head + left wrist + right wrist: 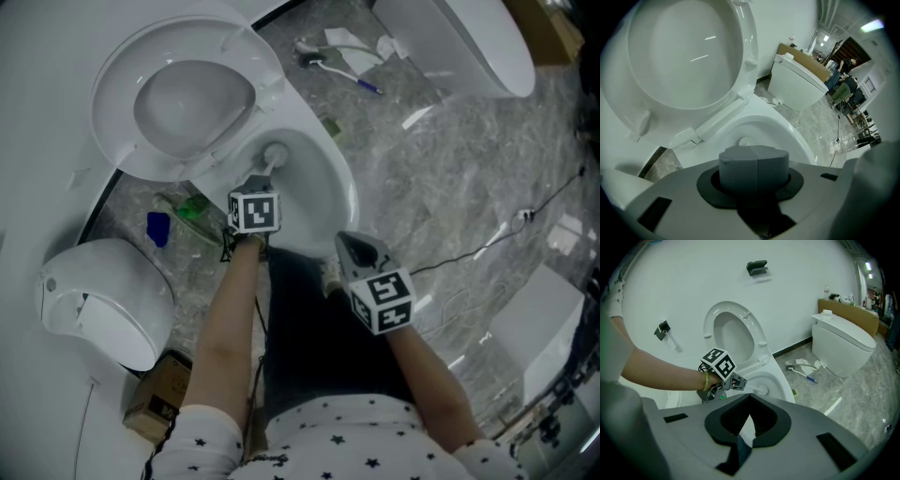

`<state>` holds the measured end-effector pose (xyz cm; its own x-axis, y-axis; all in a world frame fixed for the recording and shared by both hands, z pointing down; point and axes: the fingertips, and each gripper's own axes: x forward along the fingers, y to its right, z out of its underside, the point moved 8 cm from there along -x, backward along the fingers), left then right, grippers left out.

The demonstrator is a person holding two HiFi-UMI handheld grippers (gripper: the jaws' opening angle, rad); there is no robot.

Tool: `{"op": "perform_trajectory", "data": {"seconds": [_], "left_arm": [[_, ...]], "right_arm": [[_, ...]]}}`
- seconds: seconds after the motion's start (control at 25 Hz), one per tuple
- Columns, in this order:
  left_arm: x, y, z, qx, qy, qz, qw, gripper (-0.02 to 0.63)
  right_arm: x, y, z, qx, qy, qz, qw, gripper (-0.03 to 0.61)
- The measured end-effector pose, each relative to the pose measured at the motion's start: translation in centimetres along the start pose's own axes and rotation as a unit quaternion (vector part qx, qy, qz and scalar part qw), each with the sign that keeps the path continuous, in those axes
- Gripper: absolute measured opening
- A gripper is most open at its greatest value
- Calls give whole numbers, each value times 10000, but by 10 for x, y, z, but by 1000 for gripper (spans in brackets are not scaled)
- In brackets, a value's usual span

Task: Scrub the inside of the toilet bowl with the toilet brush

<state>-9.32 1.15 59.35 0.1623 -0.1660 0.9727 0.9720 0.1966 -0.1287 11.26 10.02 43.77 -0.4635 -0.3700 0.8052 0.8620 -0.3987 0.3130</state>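
Observation:
The white toilet bowl [339, 192] stands open, its seat and lid [187, 103] raised against the wall. My left gripper [264, 180] reaches over the bowl's near rim, shut on the handle of the toilet brush. The white brush head [274, 155] sits low inside the bowl. In the left gripper view the grey pads [753, 161] meet and hide the handle, and the brush head [749, 140] shows beyond them. The right gripper view shows the left gripper [736, 383] gripping the brush [761, 391]. My right gripper [356, 247] hangs back at the bowl's near right, open and empty [749, 416].
A second toilet [469, 42] stands at the far right, with paper scraps and a blue-handled tool [342, 64] on the marble floor beside it. Another white fixture [103, 300], a cardboard box [159, 394], blue [157, 228] and green [194, 208] items lie left. A cable [497, 239] crosses the floor at right.

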Motion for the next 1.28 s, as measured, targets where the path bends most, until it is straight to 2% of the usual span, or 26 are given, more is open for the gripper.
{"op": "perform_trajectory", "data": {"seconds": [0.28, 0.6, 0.8, 1.28], "left_arm": [[0, -10, -1, -73, -30, -80, 9999, 155], [0, -17, -5, -110, 206, -134, 9996, 154], [-2, -16, 2, -170, -37, -155, 9997, 154], [-35, 4, 16, -217, 141, -102, 9996, 155]], "right_arm": [[-1, 2, 0, 7, 3, 8, 10000, 0], [-2, 2, -3, 11, 33, 26, 10000, 0], [-3, 2, -2, 0, 48, 42, 10000, 0], [-17, -5, -10, -167, 218, -27, 9996, 0]]}}
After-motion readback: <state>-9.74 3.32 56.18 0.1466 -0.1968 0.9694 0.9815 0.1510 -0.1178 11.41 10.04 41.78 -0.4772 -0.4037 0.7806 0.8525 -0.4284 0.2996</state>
